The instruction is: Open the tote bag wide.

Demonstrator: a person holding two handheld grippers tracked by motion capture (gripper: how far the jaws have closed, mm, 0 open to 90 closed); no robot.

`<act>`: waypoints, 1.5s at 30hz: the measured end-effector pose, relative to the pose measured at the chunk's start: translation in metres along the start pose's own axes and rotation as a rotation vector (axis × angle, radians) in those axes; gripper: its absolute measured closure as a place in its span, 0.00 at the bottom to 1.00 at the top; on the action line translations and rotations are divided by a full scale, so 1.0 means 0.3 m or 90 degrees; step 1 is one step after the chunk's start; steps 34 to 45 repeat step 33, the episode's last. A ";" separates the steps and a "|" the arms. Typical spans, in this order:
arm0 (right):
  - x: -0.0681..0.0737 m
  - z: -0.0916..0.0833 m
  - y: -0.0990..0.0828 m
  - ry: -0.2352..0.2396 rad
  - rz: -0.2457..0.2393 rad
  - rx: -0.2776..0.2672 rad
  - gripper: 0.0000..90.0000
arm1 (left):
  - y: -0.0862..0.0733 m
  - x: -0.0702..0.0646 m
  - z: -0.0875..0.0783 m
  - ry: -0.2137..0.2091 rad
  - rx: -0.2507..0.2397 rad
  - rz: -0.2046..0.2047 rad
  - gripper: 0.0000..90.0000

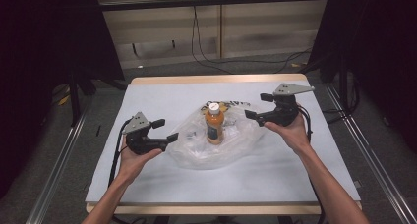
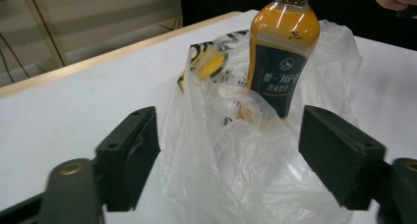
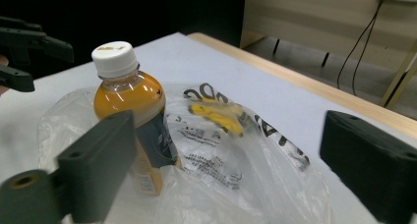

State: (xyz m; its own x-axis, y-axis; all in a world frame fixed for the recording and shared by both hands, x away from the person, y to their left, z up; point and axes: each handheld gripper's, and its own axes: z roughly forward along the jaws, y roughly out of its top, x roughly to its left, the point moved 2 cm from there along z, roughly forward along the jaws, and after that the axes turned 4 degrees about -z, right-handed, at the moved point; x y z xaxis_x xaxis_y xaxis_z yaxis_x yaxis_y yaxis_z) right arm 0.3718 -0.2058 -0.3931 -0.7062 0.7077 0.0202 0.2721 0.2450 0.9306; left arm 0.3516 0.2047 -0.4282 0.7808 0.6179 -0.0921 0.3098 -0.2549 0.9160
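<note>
An orange drink bottle (image 1: pixel 214 125) with a white cap stands upright in a crumpled clear plastic bag (image 1: pixel 236 140) at the middle of the white table (image 1: pixel 162 94). My left gripper (image 1: pixel 165 129) is open at the bag's left edge, jaws pointing toward it. In the left gripper view the bag (image 2: pixel 231 160) bulges between the spread jaws and the bottle (image 2: pixel 282 52) stands behind it. My right gripper (image 1: pixel 257 106) is open at the bag's right side. In the right gripper view the bottle (image 3: pixel 133 106) is partly behind the left jaw, and the printed bag (image 3: pixel 236 170) lies between the jaws.
The table has a wooden rim (image 1: pixel 221 79). Metal rails (image 1: pixel 59 165) run along the floor on both sides. Cables (image 1: pixel 206 57) lie on the floor behind the table. Dark curtains hang at the far left and right. Bare tabletop lies in front of the bag.
</note>
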 end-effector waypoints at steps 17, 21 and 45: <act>0.045 -0.254 -0.157 -0.095 0.047 -0.064 0.03 | -0.075 -0.021 -0.135 0.056 -0.059 -0.022 0.03; 0.071 -0.300 -0.192 -0.105 0.045 -0.079 0.04 | -0.100 -0.028 -0.157 0.056 -0.044 -0.023 0.03; 0.158 -0.397 -0.313 -0.124 0.064 -0.074 0.06 | -0.206 -0.092 -0.238 0.087 -0.047 -0.041 0.02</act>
